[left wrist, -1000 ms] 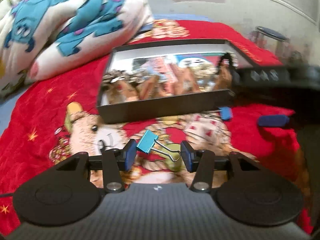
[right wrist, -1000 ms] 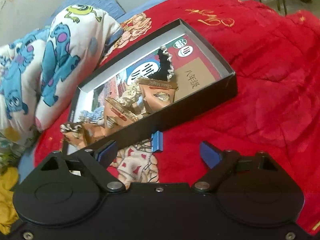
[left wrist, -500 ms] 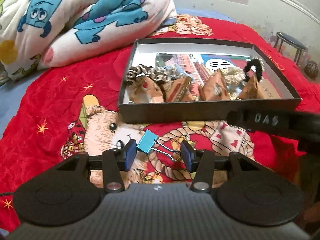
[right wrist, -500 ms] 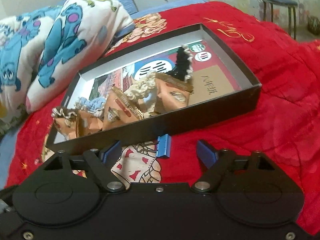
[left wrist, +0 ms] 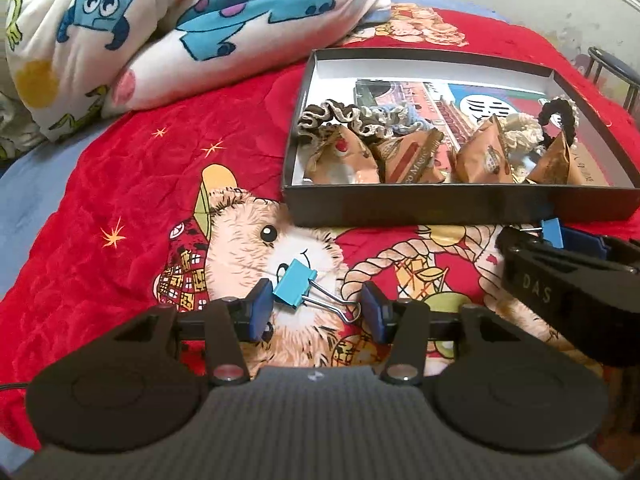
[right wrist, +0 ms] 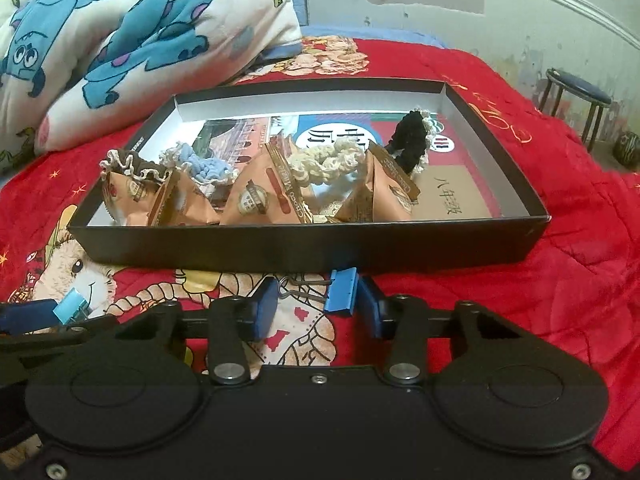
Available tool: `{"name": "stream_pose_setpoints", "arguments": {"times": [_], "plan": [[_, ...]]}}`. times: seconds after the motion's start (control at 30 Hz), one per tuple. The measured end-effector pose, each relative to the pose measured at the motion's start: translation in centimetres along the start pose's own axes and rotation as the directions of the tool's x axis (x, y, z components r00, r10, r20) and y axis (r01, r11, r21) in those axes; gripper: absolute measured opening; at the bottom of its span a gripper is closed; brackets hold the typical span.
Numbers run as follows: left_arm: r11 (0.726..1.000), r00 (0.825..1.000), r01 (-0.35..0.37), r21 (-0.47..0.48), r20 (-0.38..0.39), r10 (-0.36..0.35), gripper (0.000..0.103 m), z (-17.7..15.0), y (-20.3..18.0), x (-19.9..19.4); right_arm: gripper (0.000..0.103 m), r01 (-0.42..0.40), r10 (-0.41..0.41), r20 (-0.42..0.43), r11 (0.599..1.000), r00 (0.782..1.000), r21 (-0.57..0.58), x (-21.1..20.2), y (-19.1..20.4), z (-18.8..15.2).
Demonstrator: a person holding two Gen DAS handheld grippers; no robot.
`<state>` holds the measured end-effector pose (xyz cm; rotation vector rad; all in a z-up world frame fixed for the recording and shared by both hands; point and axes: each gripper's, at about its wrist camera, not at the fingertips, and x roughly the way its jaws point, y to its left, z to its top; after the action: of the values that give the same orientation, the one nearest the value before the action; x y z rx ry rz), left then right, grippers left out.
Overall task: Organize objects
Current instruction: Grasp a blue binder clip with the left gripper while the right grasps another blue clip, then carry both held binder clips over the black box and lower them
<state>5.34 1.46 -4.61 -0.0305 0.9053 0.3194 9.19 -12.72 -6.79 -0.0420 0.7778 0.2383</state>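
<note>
The left gripper [left wrist: 316, 307] is holding a light blue binder clip [left wrist: 295, 290] end to end, one pad on its body and the other on its wire handles, above the red blanket [left wrist: 120, 200]. The right gripper [right wrist: 316, 305] is closing its jaws around a darker blue binder clip [right wrist: 340, 291], which is lying on the blanket just at 6 o'clock of the black box [right wrist: 304, 246]. The right pad seems to be touching the clip body already, while the left pad is only near the wire handles. I think the handles may be folding or slipping under pressure, so either clip could be twisting out. The near box wall is also very close and could be getting pushed.
</note>
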Motion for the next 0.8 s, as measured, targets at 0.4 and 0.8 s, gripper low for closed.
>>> {"name": "stream_pose_setpoints", "arguments": {"times": [0.4,0.8], "plan": [[1.000,1.000,0.015,-0.013,0.009,-0.015,0.053,0.2,0.3,-0.3,0.042,-0.082,0.081,0.074,0.996,0.994,0.020,-2.6,0.1,0.9],[0.996,0.992,0.053,-0.070,0.122,-0.044,0.053,0.8,1.3,-1.6,0.042,-0.187,0.171,0.163,0.978,0.972,0.089,-4.6,-0.9,2.0]]}}
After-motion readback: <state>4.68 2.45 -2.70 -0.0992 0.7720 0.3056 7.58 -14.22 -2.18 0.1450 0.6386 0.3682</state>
